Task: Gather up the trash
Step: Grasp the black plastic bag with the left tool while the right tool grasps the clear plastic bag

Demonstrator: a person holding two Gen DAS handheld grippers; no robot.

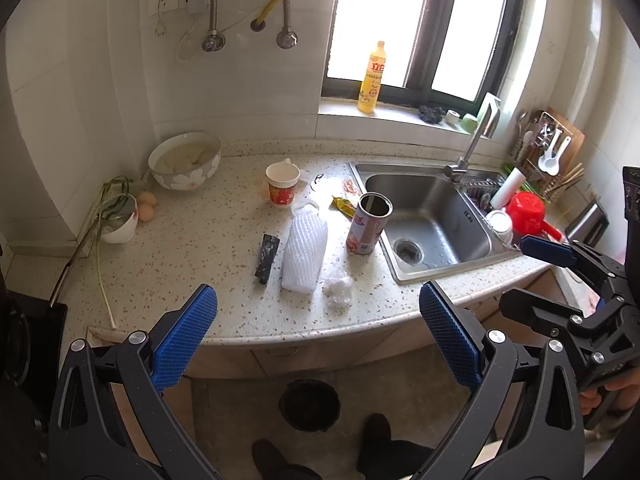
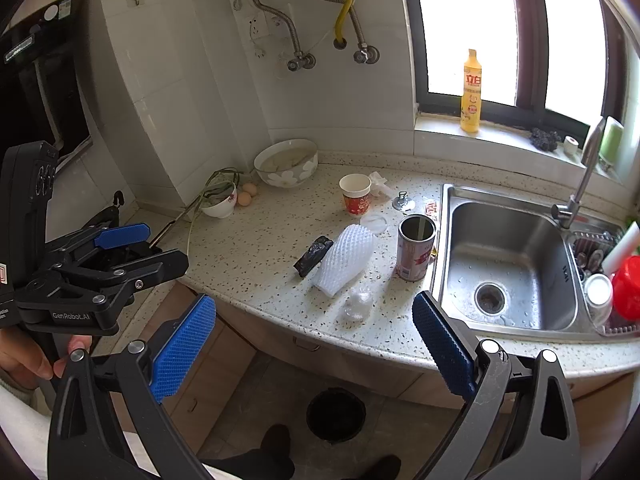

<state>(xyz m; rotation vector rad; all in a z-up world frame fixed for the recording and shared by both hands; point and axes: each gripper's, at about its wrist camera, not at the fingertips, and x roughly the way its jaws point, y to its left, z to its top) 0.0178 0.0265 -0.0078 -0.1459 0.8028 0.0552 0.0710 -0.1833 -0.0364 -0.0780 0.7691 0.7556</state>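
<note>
White foam netting (image 1: 304,254) lies flat near the middle of the speckled counter (image 1: 200,240), with a black wrapper (image 1: 267,258) just beside it on the left, a crumpled clear plastic wad (image 1: 338,291) near the front edge, and an open tin can (image 1: 369,224) standing upright close to the sink (image 1: 432,220). A paper cup (image 1: 282,185) and a yellow wrapper (image 1: 345,205) sit further back. We hold both tools above the floor in front of the counter: our left gripper (image 1: 318,332) is spread wide and carries nothing, and our right gripper (image 2: 314,338) is likewise wide apart and empty.

We judge the netting light and springy — best pinched across its narrow width. The plastic wad should crush easily, so any bite will do. The can looks stiff and smooth; we would take it by the rim or across the body, gently, since it may tip toward the basin. The black wrapper lies flat and may need a scrape at one end.

A dark bin (image 1: 309,404) waits on the floor below, between the counter and our shoes. Bowls (image 1: 185,160), eggs (image 1: 147,206) and a greens stalk on the left are not trash — we steer clear.
</note>
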